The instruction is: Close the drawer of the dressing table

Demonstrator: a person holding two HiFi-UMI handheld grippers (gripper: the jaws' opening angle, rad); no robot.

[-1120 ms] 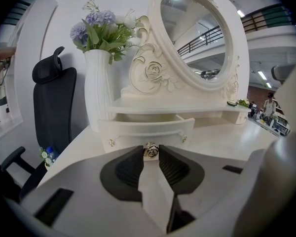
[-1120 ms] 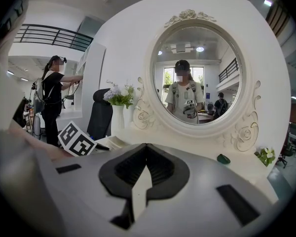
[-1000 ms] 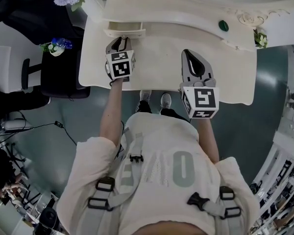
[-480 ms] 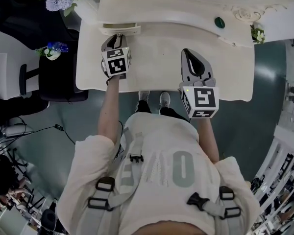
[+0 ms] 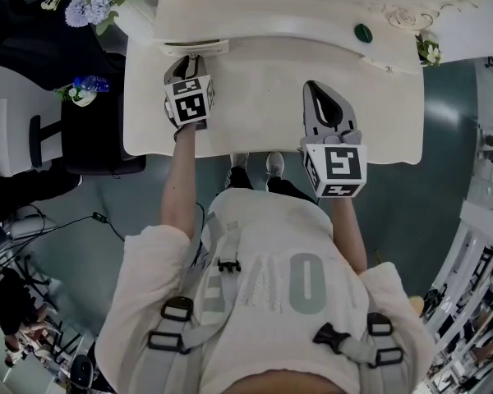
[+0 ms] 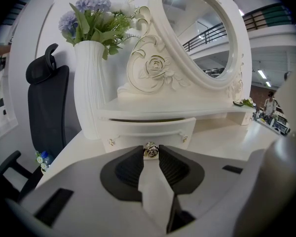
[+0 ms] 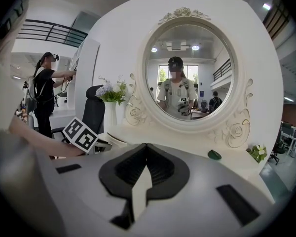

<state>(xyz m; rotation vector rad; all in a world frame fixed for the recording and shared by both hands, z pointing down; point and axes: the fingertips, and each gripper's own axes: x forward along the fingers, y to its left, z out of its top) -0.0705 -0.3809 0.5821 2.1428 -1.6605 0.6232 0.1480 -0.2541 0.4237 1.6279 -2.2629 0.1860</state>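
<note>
Between the jaws of the left claw (image 6: 150, 153) sits the drawer (image 6: 138, 131) knob (image 6: 151, 149), gripped (right claw (image 7: 146, 146) closed, well apart).

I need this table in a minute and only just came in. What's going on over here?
A person stands at the white dressing table with a gripper in each hand. The left gripper is shut on the small metal knob of the drawer, which sticks out a little, with a dark slit above its front, so it is not fully closed. The right gripper is shut and empty, held above the tabletop away from the drawer.
</note>
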